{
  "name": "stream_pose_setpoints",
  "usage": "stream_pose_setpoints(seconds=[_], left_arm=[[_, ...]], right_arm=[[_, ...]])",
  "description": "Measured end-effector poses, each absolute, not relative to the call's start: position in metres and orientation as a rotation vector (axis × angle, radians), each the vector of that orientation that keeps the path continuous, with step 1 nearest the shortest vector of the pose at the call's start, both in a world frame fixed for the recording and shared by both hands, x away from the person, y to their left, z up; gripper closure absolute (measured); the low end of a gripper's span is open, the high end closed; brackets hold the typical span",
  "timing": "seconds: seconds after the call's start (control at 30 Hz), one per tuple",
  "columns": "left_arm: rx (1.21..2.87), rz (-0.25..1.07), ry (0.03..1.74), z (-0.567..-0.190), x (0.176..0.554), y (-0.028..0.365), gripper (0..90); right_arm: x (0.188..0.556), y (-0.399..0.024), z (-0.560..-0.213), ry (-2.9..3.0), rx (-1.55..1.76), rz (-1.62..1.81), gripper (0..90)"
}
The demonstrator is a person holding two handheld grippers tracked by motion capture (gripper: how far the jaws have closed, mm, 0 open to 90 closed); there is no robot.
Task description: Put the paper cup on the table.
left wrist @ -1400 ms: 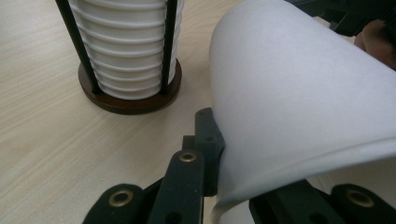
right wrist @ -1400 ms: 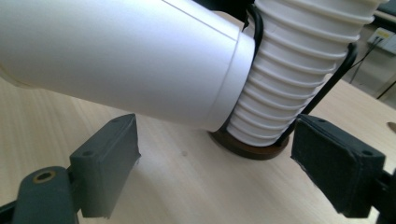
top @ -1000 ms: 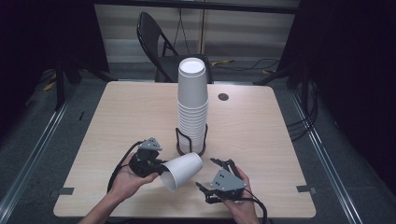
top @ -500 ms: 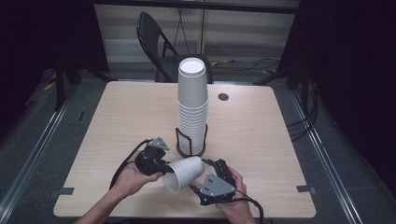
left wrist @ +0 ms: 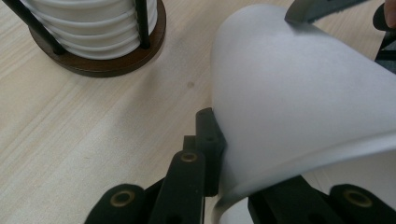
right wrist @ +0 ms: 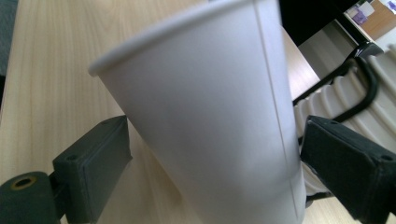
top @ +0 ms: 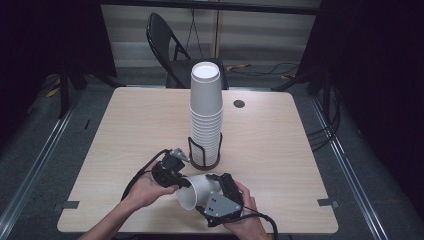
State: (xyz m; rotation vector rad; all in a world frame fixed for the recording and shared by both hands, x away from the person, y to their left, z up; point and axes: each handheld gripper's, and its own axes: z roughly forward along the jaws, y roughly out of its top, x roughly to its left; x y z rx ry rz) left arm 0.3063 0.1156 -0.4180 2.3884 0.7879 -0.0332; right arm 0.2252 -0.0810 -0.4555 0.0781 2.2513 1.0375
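A single white paper cup (top: 196,192) lies tilted on its side just above the desk (top: 125,130), in front of the wire cup holder (top: 204,154) on its dark round base, its open mouth turned toward the person and its bottom toward the holder. The left tongs (top: 175,176), to the left of the holder's front, are pressed together on the cup's rim — in the left gripper view the black jaws pinch the thin wall at the lip (left wrist: 219,186), one inside and one outside. The right tongs (top: 223,186), in front of the holder and slightly to its right, have just been opening; in the right gripper view their pads (right wrist: 95,161) stand spread on either side of the cup (right wrist: 210,126) — a gap shows between each pad and the wall. The holder carries a tall stack of white cups (top: 205,107), bottoms up, rising well above the wire loops.
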Motion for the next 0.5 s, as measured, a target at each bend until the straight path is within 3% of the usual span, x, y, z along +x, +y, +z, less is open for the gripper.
stream_pose_setpoints(seconds=[0.5], left_arm=[[2.367, -0.088, 0.812, -0.415, 0.308, 0.109, 87.0]], right_arm=[[0.224, -0.062, -0.455, 2.222, 0.091, 1.072, 6.9]])
